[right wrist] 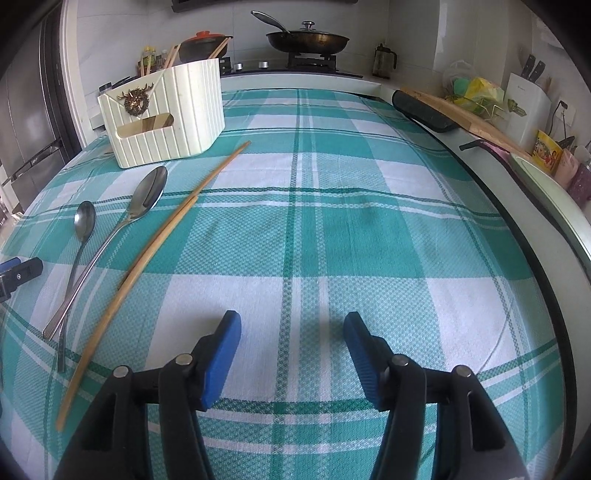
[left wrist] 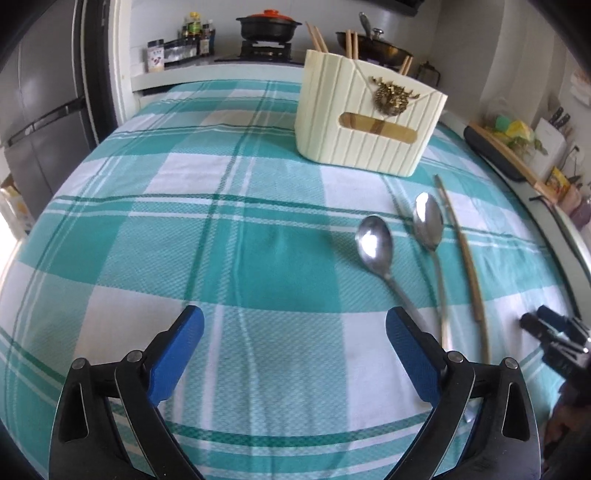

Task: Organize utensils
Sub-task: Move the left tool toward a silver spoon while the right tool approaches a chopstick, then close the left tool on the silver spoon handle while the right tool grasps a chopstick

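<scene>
A cream ribbed utensil holder point(left wrist: 369, 122) point(right wrist: 166, 114) stands on the checked tablecloth with several wooden chopsticks point(left wrist: 317, 37) in it. In front of it lie two steel spoons, one smaller point(left wrist: 373, 242) point(right wrist: 84, 221) and one larger point(left wrist: 428, 221) point(right wrist: 149, 192), their handles crossing, and one loose wooden chopstick point(left wrist: 467, 258) point(right wrist: 159, 240). My left gripper point(left wrist: 295, 332) is open and empty, just left of the spoon handles. My right gripper point(right wrist: 291, 332) is open and empty over bare cloth, right of the chopstick. It also shows at the left wrist view's right edge point(left wrist: 550, 332).
The teal and white tablecloth point(right wrist: 332, 221) covers the table. Behind it are a stove with a black pot point(left wrist: 266, 26) and a frying pan point(right wrist: 306, 38). A counter on the right holds a cutting board point(right wrist: 461, 114) and a knife block point(right wrist: 524, 107). A fridge point(left wrist: 40, 122) stands at left.
</scene>
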Available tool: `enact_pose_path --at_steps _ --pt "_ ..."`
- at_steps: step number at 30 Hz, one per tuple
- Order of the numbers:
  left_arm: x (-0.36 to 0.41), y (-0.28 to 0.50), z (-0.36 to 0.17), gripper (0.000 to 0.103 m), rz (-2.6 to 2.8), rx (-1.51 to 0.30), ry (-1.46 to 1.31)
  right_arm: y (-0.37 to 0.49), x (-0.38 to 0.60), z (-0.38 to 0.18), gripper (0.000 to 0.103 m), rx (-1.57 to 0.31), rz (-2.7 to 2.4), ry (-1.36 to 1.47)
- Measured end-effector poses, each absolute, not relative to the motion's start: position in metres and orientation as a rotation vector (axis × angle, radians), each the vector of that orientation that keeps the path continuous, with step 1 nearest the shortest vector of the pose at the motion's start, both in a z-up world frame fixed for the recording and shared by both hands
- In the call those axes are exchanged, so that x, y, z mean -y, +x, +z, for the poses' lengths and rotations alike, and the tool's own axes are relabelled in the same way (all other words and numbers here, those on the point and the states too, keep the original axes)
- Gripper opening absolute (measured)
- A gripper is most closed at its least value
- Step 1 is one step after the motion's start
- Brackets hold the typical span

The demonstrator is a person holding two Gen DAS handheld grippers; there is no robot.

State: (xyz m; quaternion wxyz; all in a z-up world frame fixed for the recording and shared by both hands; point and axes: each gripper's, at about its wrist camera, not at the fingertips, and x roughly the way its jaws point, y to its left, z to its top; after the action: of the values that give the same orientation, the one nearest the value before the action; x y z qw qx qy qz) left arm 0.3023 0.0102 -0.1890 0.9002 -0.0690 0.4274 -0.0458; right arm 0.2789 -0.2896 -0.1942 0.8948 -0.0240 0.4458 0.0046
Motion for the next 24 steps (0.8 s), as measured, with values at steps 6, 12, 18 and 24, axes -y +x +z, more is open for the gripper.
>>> enact_pose_path --at_steps 6,12,18,24 --pt "0.033 0.324 -0.191 0.099 -0.068 -0.899 -0.045 0.279 0.290 -0.194 0.059 -0.924 0.010 -0.049" --pt "0.045 0.321 -0.202 0.099 -0.042 -0.927 0.053 0.279 0.290 -0.194 0.059 -0.924 0.011 -0.046" --pt "0.034 0.308 -0.203 0.102 -0.076 -0.945 0.035 0.274 0.279 -0.188 0.059 -0.945 0.072 0.020" --pt "0.037 0.302 -0.203 0.102 -0.070 -0.948 0.053 0.274 0.208 -0.184 0.058 -1.006 0.304 0.003"
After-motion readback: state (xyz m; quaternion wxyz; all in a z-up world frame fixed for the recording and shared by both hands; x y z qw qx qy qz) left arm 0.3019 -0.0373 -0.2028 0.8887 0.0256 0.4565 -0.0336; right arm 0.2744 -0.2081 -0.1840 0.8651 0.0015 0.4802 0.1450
